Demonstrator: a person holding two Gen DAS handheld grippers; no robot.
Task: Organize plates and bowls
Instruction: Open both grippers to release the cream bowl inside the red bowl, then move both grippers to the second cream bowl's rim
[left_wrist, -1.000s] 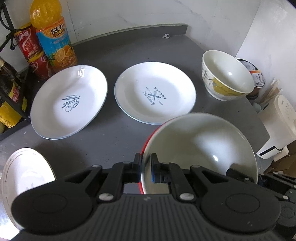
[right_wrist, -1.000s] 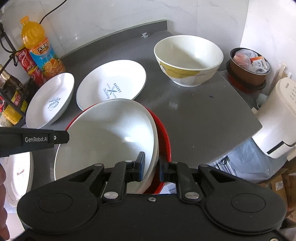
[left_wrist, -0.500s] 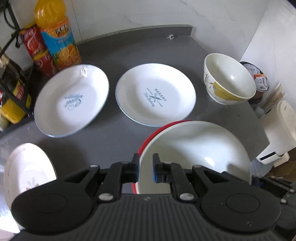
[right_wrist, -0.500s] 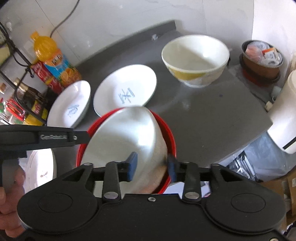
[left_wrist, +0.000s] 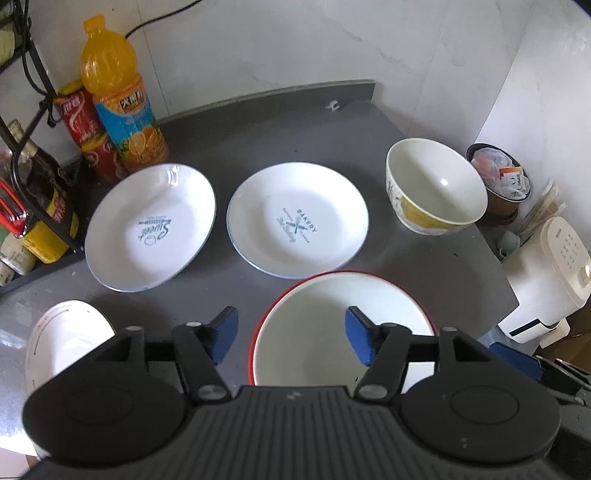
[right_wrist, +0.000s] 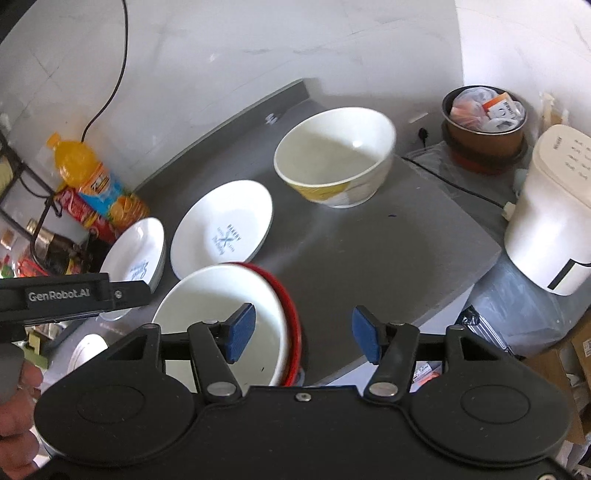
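Both sets of jaws are spreading apart and gripping nothing — the left gripper (left_wrist: 291, 339) is hanging over the near rim of the white bowl (left_wrist: 332, 332), which is sitting nested in the red-rimmed bowl (left_wrist: 258, 332) on the grey counter (left_wrist: 424, 254). Beside that stack's rim, the right gripper (right_wrist: 303, 334) is opening. Behind are lying the "Sweet" plate (left_wrist: 149, 229) and "Bakery" plate (left_wrist: 297, 225) — the yellow-patterned bowl (left_wrist: 436, 192) is standing further right.
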